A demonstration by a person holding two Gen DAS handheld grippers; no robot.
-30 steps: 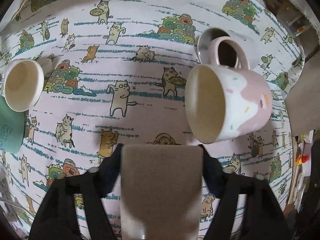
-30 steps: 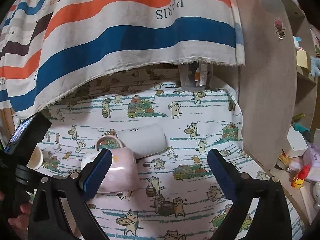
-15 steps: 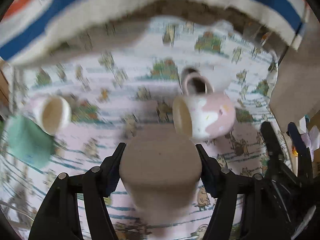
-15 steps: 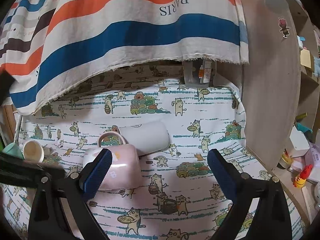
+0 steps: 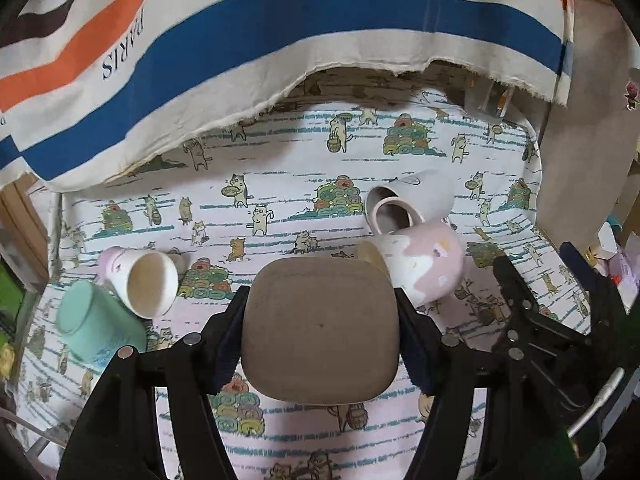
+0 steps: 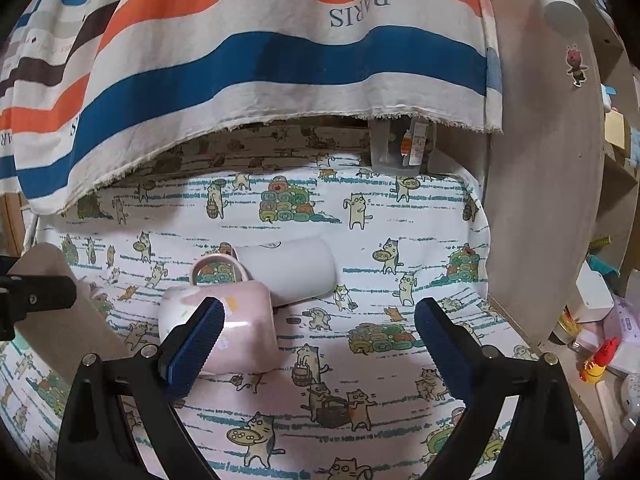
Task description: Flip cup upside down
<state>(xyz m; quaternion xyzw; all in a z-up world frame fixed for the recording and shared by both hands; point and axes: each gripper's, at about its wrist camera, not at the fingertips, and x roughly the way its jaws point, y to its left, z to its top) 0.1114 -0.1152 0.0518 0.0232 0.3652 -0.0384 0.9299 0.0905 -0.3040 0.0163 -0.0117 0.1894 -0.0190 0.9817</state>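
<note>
My left gripper (image 5: 320, 336) is shut on a brown-grey cup (image 5: 320, 332) with a rounded square base; the base faces the camera and the cup is held above the cat-print tablecloth (image 5: 280, 200). The same cup shows at the left edge of the right wrist view (image 6: 52, 300). My right gripper (image 6: 320, 344) is open and empty, just above the cloth. Its left finger (image 6: 196, 340) overlaps the view of a pink-and-white mug (image 6: 240, 332) that lies on its side.
The pink-and-white mug (image 5: 420, 264) lies beside a white cup (image 5: 416, 200), also on its side. At the left lie a lilac-and-white cup (image 5: 148, 284) and a mint green cup (image 5: 96, 328). A striped cloth (image 5: 240, 40) hangs behind. A wooden panel (image 6: 552, 160) stands at the right.
My left gripper has tilted up and back with the brown-grey cup, so the cup's base now faces the camera and the striped cloth came into view. The right gripper barely moved.
</note>
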